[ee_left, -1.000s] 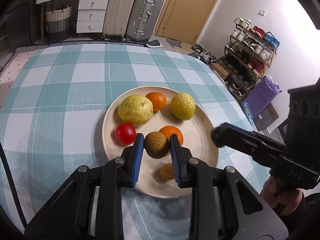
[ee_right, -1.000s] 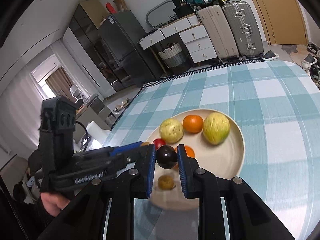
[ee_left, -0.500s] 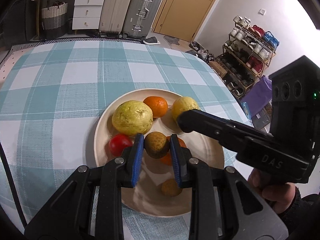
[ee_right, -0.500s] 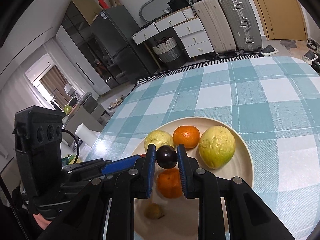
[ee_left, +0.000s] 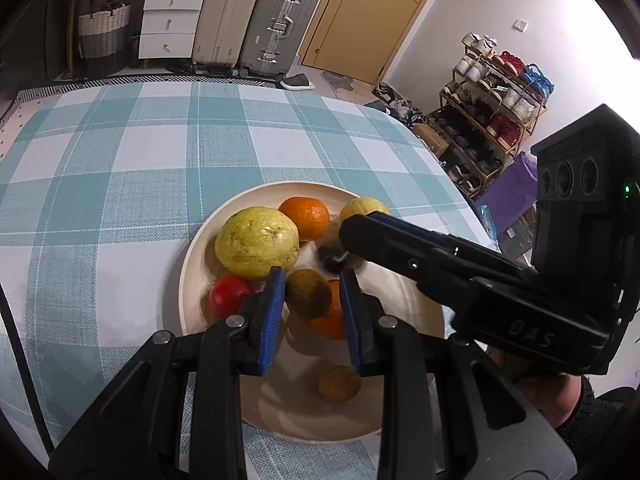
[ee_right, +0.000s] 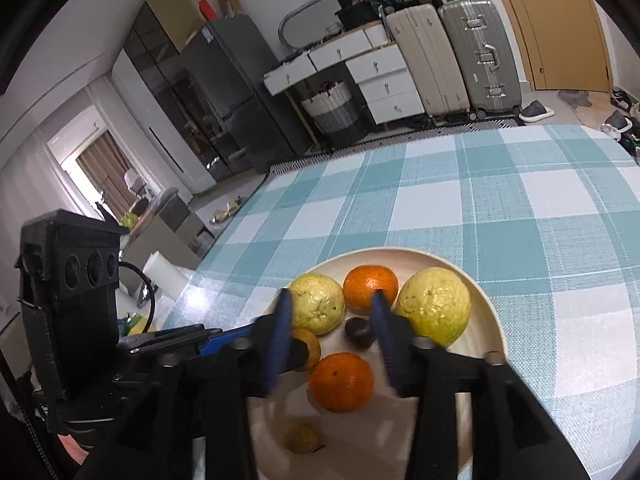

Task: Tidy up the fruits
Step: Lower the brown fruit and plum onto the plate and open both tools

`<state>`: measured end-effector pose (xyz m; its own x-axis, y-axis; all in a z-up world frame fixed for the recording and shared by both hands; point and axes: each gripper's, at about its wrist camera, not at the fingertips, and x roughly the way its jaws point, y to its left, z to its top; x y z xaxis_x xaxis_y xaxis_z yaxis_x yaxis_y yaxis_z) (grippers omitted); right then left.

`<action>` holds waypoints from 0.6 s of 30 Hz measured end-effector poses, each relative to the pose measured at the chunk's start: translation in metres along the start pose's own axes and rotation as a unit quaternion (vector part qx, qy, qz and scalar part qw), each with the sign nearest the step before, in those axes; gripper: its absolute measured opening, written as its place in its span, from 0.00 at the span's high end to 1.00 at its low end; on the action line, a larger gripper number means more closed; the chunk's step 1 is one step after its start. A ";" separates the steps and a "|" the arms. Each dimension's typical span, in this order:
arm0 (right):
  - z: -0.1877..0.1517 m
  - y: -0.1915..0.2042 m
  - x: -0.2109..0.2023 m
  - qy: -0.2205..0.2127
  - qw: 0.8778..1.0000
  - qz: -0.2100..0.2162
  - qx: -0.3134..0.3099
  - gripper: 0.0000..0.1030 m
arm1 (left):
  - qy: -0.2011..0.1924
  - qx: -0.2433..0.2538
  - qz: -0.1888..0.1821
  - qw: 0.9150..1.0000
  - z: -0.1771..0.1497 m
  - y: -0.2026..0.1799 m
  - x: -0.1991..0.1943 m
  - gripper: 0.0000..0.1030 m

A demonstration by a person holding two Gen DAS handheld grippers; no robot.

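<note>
A cream plate (ee_left: 292, 404) on the checked cloth holds two yellow-green guavas (ee_left: 258, 242), two oranges (ee_left: 306, 218), a red tomato (ee_left: 230, 300) and a small brown fruit (ee_left: 339, 383). My left gripper (ee_left: 311, 292) is shut on a brownish-green round fruit (ee_left: 308, 294), held just above the plate over an orange. My right gripper (ee_right: 332, 308) stands open low over the plate's middle. A dark plum (ee_right: 359, 332) lies on the plate between its spread fingers, touching neither. The right gripper's body hides part of the far guava in the left wrist view.
The teal and white checked tablecloth (ee_left: 160, 152) stretches beyond the plate to the table's far edge. Suitcases (ee_left: 280, 24), white drawers (ee_left: 168, 20) and a shoe rack (ee_left: 496, 96) stand off the table. A hand (ee_left: 532, 392) grips the right tool at lower right.
My right gripper moved forward over the plate, opened and let go of the dark plum, which now rests on the plate. The left gripper still holds its brownish fruit.
</note>
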<state>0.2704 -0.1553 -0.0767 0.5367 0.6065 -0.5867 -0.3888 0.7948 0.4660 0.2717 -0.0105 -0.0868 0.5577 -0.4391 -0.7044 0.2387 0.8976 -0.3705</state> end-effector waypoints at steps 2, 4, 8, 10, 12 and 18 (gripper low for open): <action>0.001 -0.001 -0.008 -0.013 1.000 -0.001 0.002 0.52 | -0.001 0.001 0.001 1.000 0.000 0.000 -0.002 0.76; 0.002 -0.002 -0.016 -0.022 1.000 -0.001 0.005 0.51 | -0.003 -0.001 0.002 1.000 0.000 -0.001 -0.005 0.72; 0.000 -0.005 -0.032 -0.037 0.999 -0.007 0.012 0.47 | -0.013 -0.003 0.007 1.000 -0.001 -0.003 -0.015 0.64; -0.003 -0.007 -0.041 -0.045 0.999 -0.008 0.021 0.45 | -0.018 -0.003 0.010 1.000 -0.002 -0.004 -0.021 0.64; -0.005 -0.008 -0.050 -0.052 0.998 -0.009 0.025 0.44 | -0.022 -0.003 0.013 1.000 -0.003 -0.006 -0.027 0.64; -0.013 -0.005 -0.073 -0.065 0.997 -0.014 0.027 0.37 | -0.037 0.000 0.020 0.999 -0.011 -0.014 -0.050 0.63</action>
<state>0.2236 -0.2034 -0.0447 0.6413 0.5734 -0.5099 -0.3339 0.8068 0.4874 0.2314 -0.0017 -0.0528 0.6239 -0.3985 -0.6722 0.2145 0.9145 -0.3430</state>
